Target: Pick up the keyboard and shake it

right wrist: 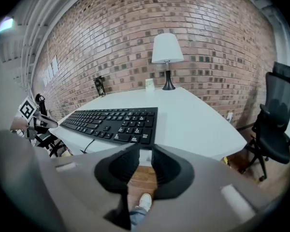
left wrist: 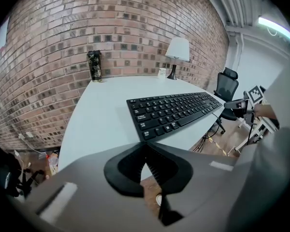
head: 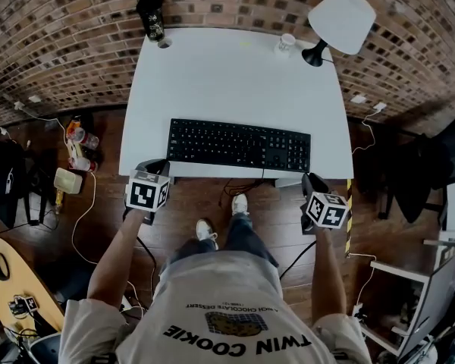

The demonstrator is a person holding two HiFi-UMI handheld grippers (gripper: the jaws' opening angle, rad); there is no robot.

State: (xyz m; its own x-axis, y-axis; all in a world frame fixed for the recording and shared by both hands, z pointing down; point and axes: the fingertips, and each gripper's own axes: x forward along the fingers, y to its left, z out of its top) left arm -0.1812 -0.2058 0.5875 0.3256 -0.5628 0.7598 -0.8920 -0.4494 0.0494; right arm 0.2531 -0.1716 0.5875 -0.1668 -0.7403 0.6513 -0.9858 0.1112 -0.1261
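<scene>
Cables (head: 80, 203) trail over the wooden floor at far left, beside a white table (head: 235, 82) set against a brick wall. At the table's front left corner the person holds the left gripper (head: 153, 167), its jaws pressed together on nothing, just short of the tabletop edge. A dark can (head: 151, 15) stands at the back left corner. The black keyboard (head: 239, 144) lies flat along the table's front edge, clear of both grippers, its cord dropping over the front edge. A small white cup (head: 287, 42) and a white-shaded lamp (head: 341, 20) stand at the back right. Off the front right corner hangs the right gripper (head: 312, 182), jaws a little apart and holding nothing, with the person's shoe showing through the gap. A black office chair (head: 425, 165) stands at far right.
</scene>
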